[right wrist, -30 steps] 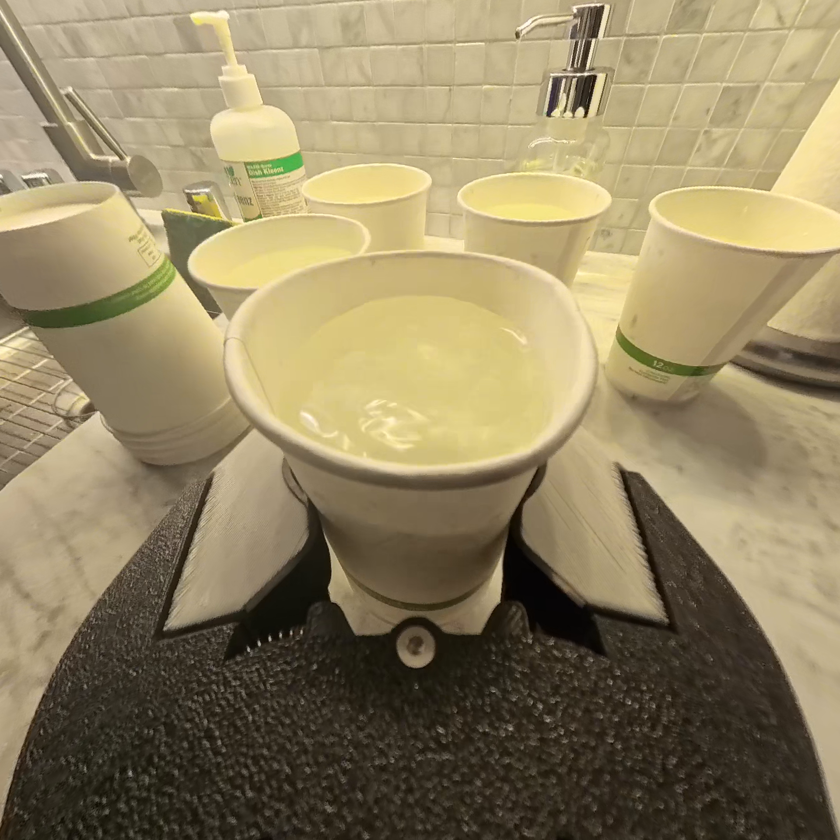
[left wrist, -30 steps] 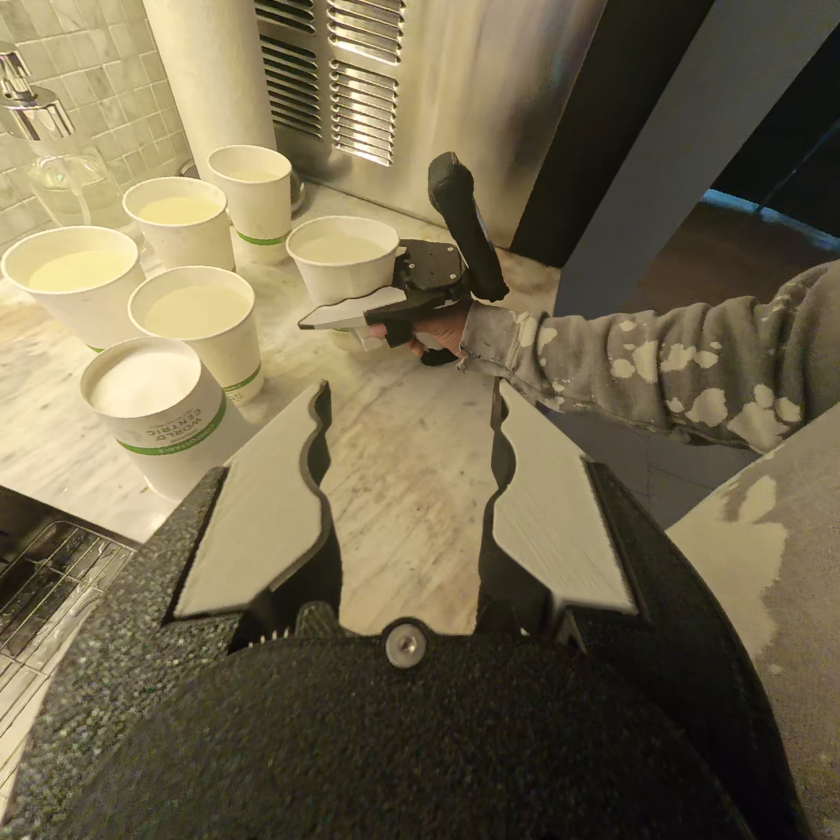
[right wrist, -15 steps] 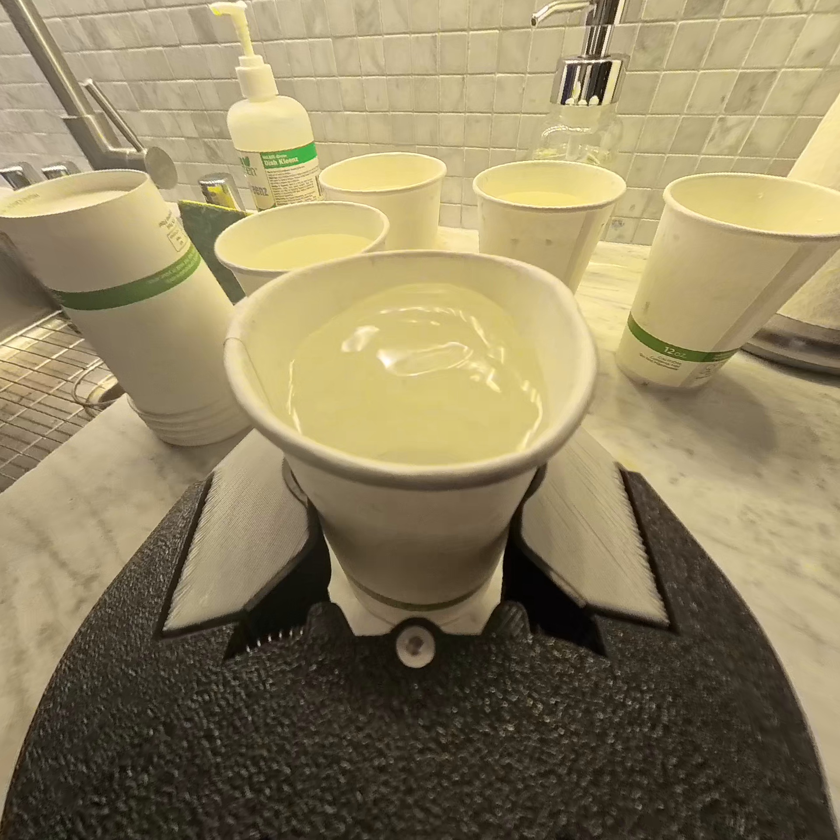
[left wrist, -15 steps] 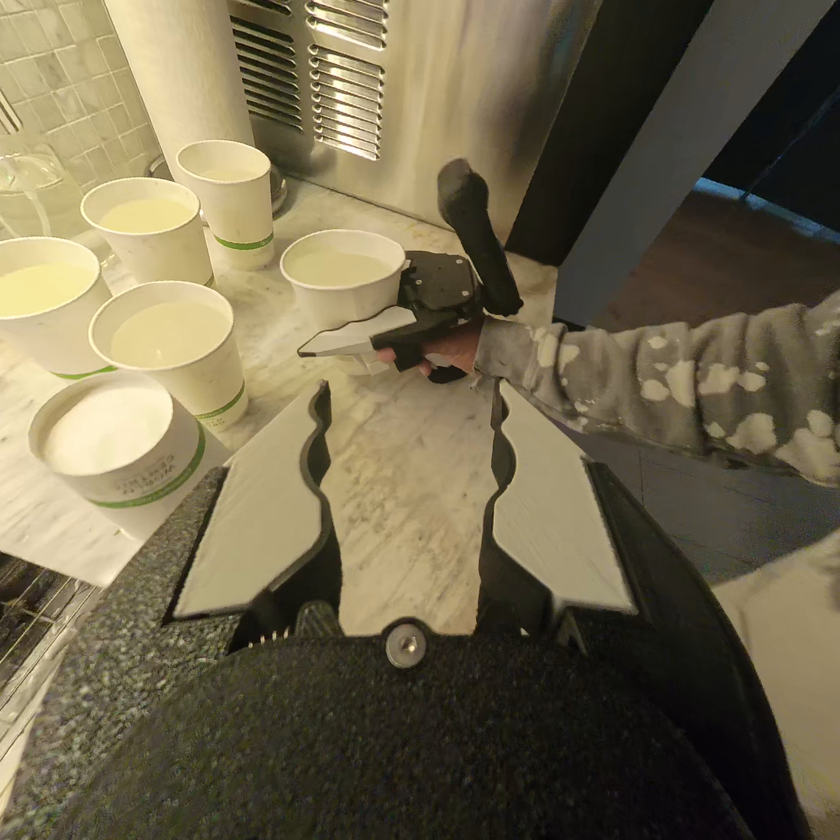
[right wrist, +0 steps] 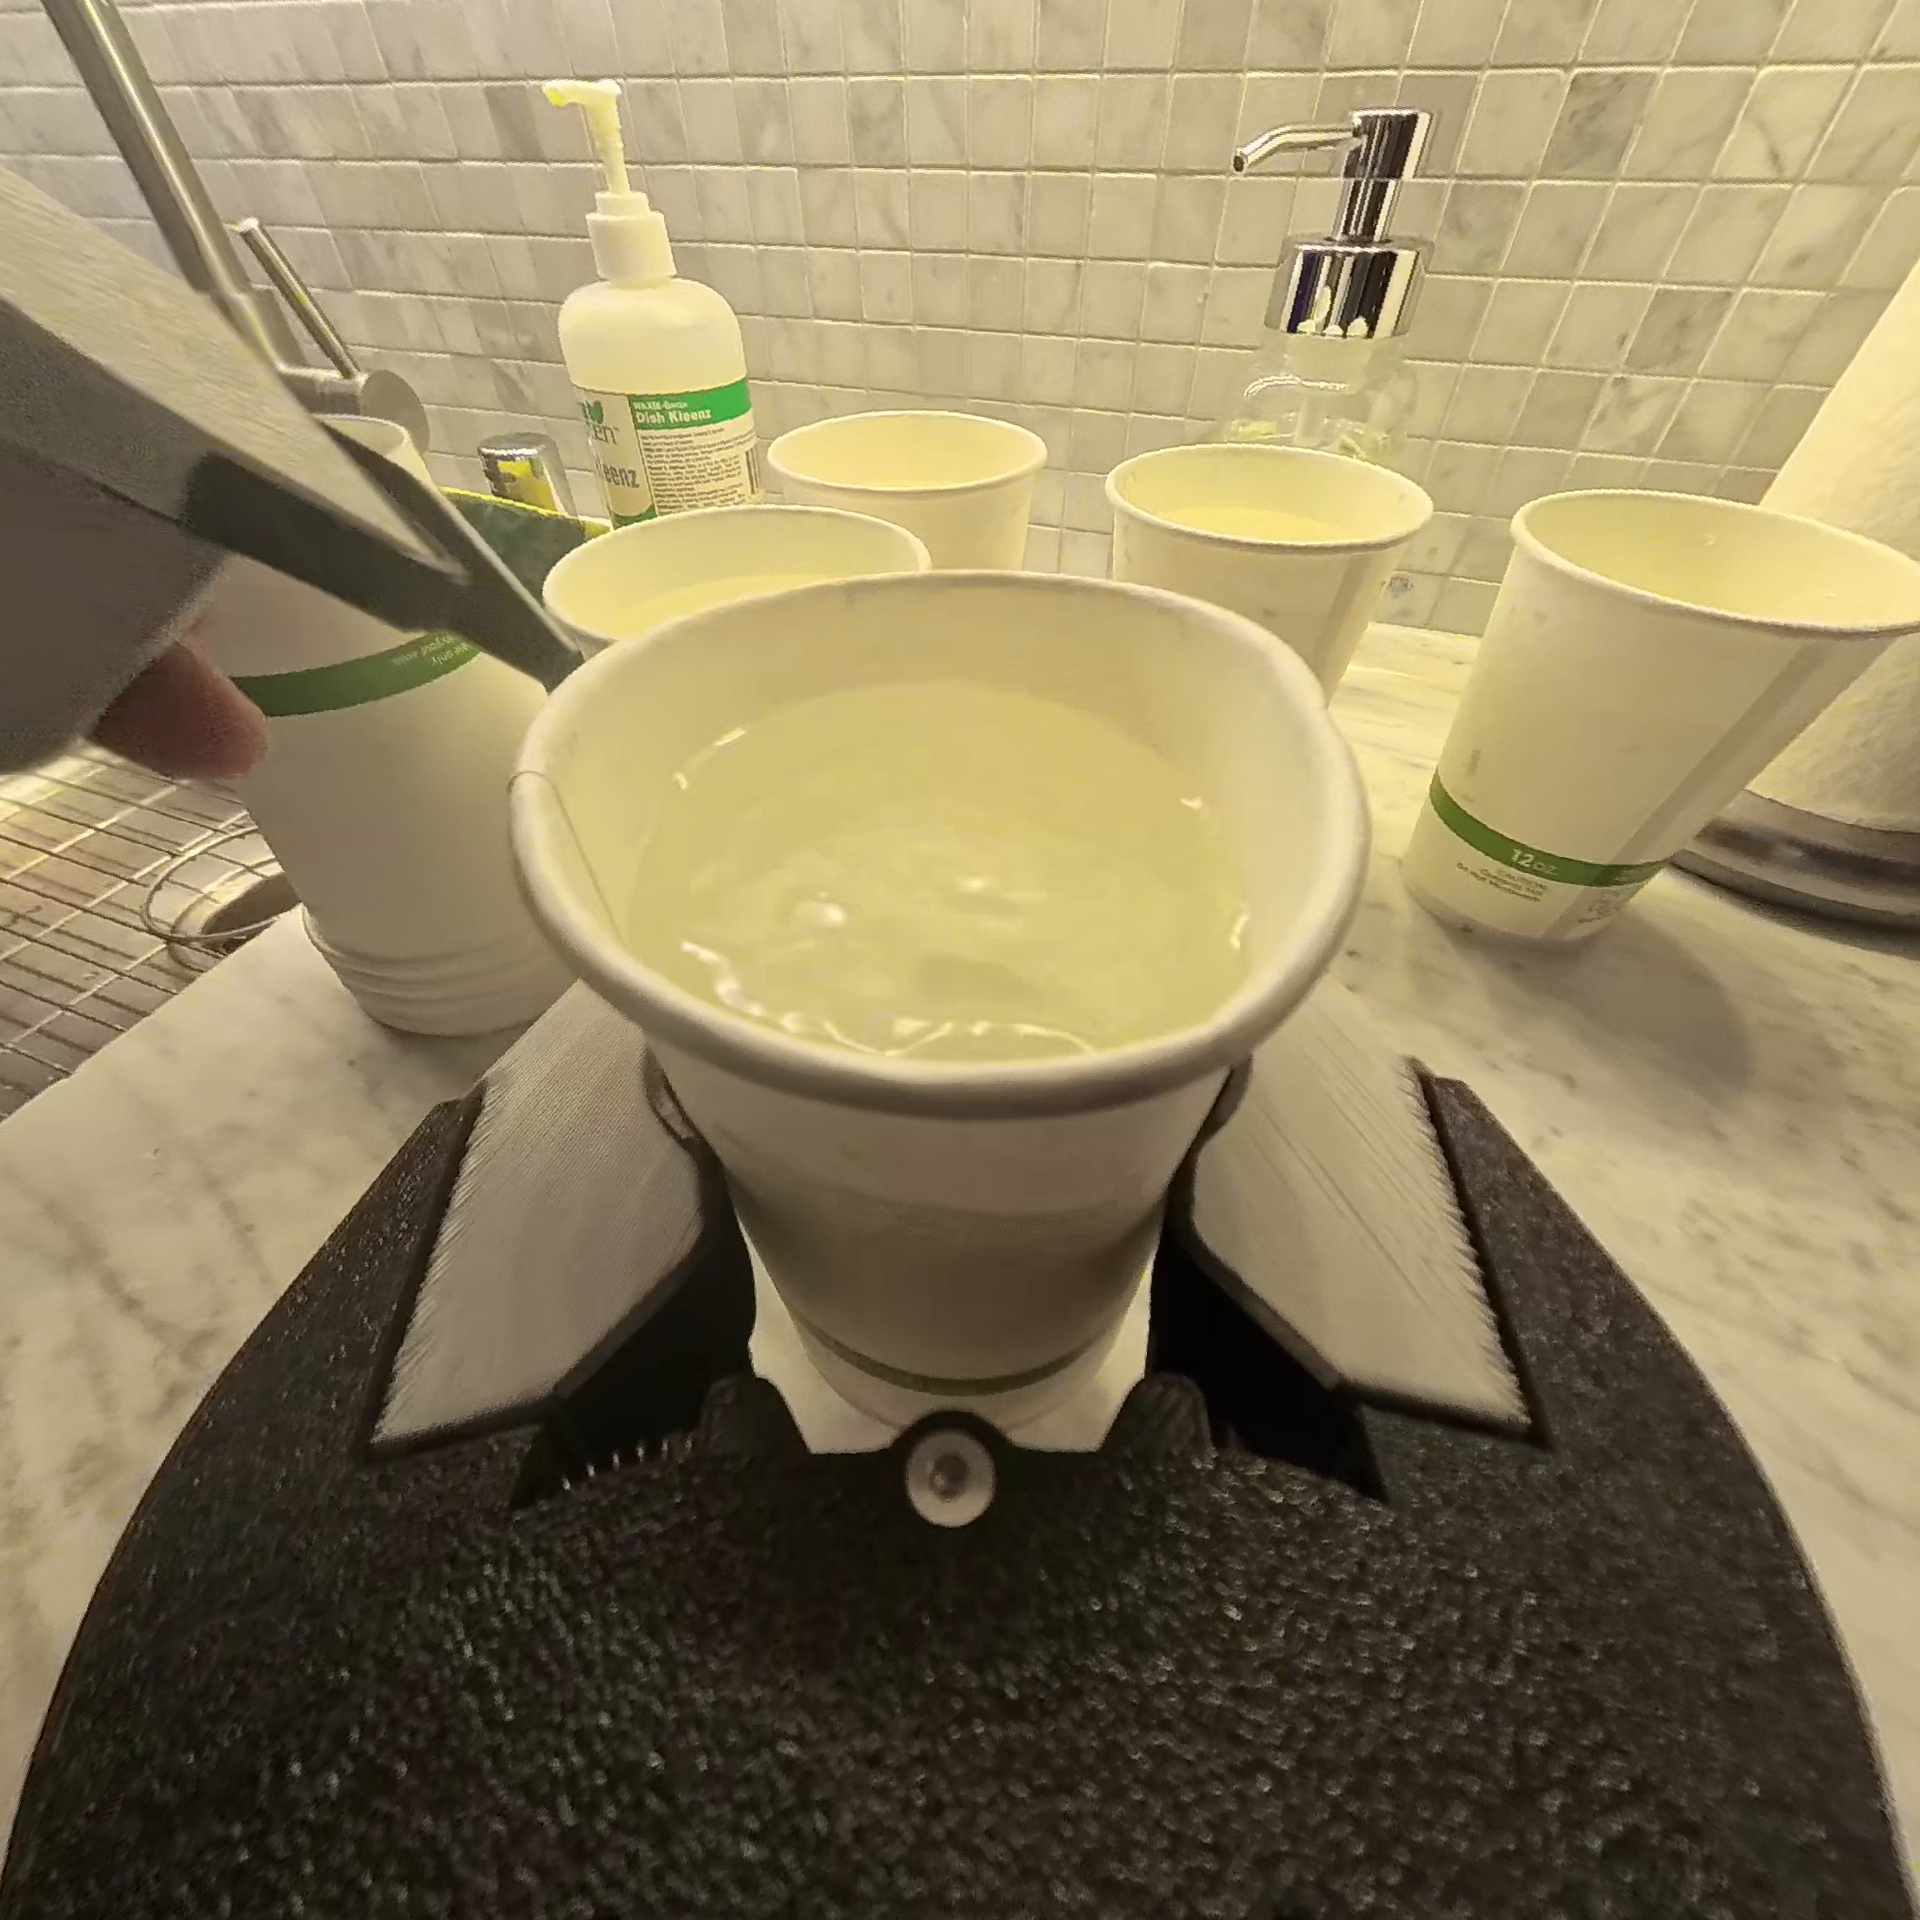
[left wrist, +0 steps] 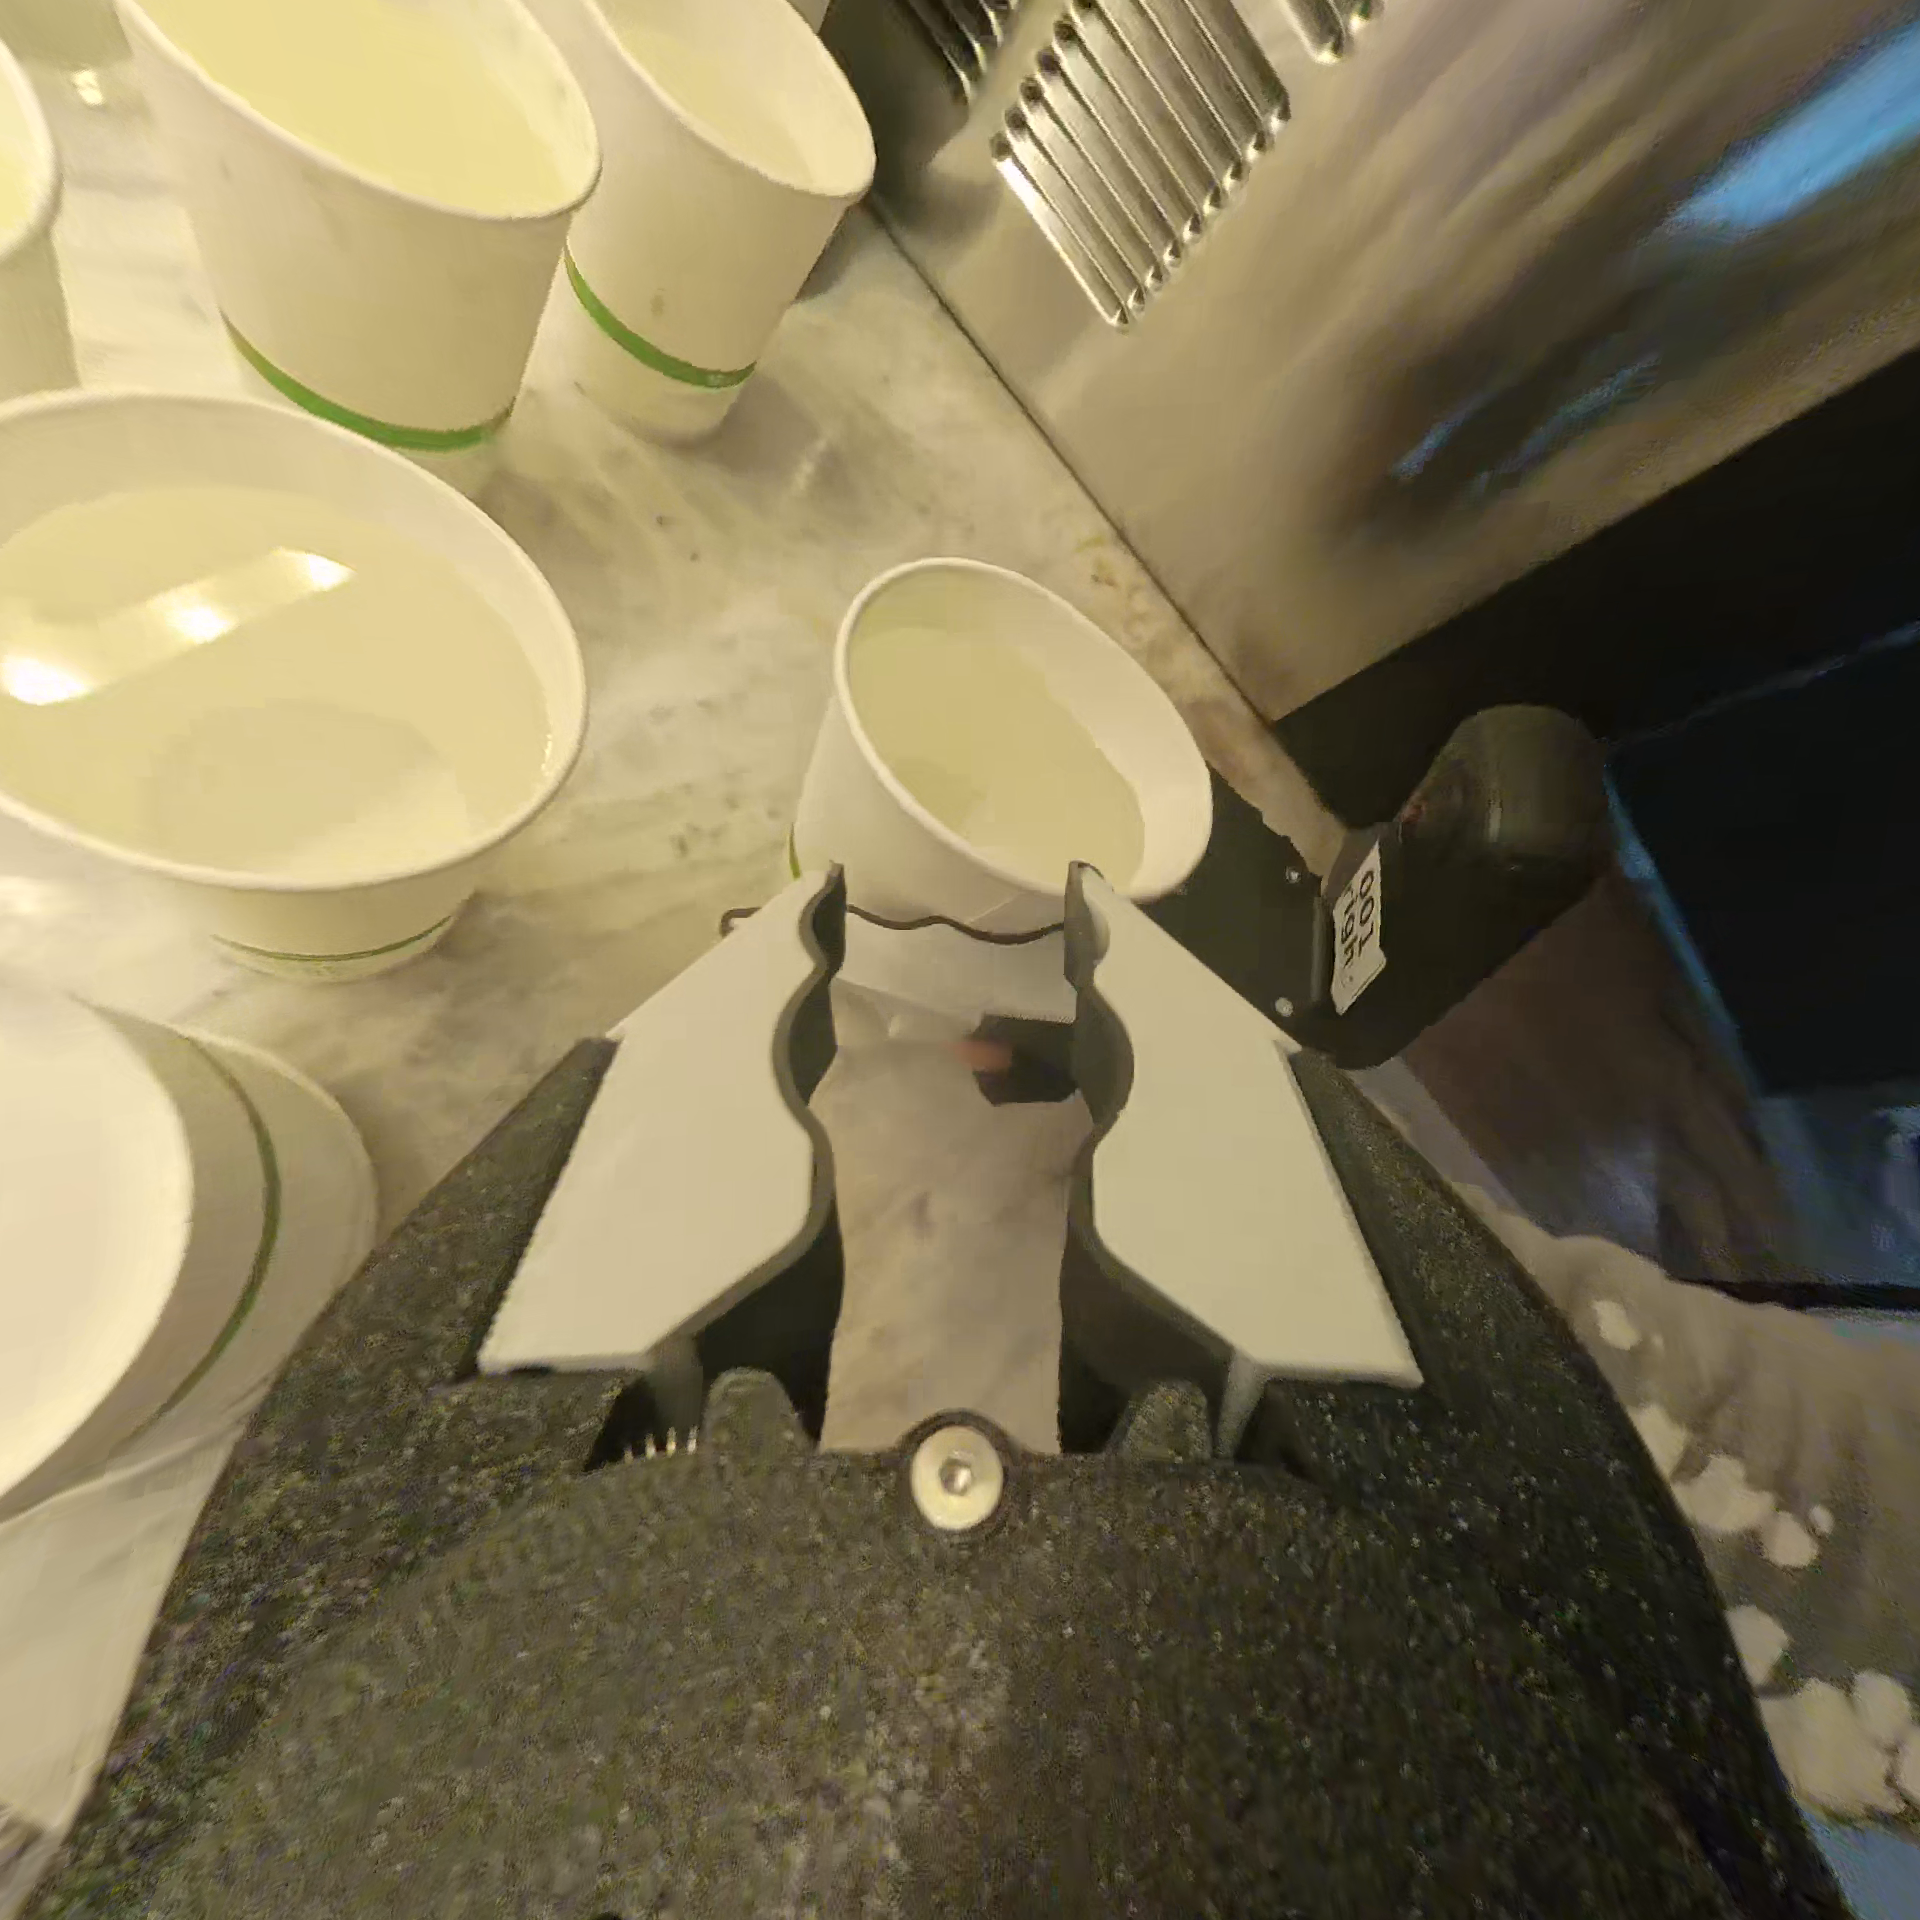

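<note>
The right tongs (right wrist: pixel 940 1174) are gripping a paper cup (right wrist: pixel 940 935) low on its wall, just above its green band, over a marble desk (right wrist: pixel 1621 1091). The cup is nearly full of pale liquid that is rippling, and its rim is being pressed slightly out of round between the two fingers.

The left tongs (left wrist: pixel 951 914) are standing open and empty, tips just beside the lower wall of the same cup (left wrist: pixel 997 748), seen tilted in this blurred view; whether they are touching it cannot be told. One left finger (right wrist: pixel 312 520) is angling in from the upper left of the right wrist view, close to the rim.

Thin paper of this kind probably buckles under a hard squeeze, and a cup this full is likely heavy for its stiffness and quick to slop. The firmer hold looks to be low on the wall, near the base, where the right tongs are gripping; the rim is the soft part.

Behind the cup, three more cups (right wrist: pixel 1262 540) are standing on the desk with a fourth (right wrist: pixel 1652 717) to the right, and an upturned stack of cups (right wrist: pixel 384 831) is sitting at the left by a sink rack (right wrist: pixel 94 883). A soap bottle (right wrist: pixel 655 343) and a chrome pump (right wrist: pixel 1340 270) are lining the tiled wall (right wrist: pixel 1039 156). A vented steel appliance (left wrist: pixel 1195 208) is flanking the desk.
</note>
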### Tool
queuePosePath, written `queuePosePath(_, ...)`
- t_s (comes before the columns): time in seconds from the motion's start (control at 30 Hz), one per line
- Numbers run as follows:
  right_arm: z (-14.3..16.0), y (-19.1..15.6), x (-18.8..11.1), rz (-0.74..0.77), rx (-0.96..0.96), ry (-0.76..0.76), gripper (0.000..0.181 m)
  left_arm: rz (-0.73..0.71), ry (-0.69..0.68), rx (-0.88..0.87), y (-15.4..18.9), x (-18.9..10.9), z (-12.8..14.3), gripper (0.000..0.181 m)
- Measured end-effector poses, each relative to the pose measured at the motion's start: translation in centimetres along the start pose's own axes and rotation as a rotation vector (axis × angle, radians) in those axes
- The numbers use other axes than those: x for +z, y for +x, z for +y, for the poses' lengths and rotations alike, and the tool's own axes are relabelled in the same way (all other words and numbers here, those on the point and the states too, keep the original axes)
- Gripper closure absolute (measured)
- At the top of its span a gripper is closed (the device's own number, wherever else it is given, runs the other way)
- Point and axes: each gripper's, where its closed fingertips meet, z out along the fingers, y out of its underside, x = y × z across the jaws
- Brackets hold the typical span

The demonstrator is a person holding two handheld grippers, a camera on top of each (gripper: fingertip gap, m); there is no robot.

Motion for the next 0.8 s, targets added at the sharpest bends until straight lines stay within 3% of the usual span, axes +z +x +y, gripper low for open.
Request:
queuePosePath(0.27, -0.2, 0.6, 0.2, 0.039, -0.009, 0.009, 0.088, 0.009, -0.016, -0.105, 0.2, 2.1, -0.5, 0.155)
queuePosePath(0.8, 1.6, 1.4, 1.2, 0.057, -0.022, -0.123, 0.082, -0.123, -0.039, 0.031, -1.9, 3.1, -0.6, 0.17)
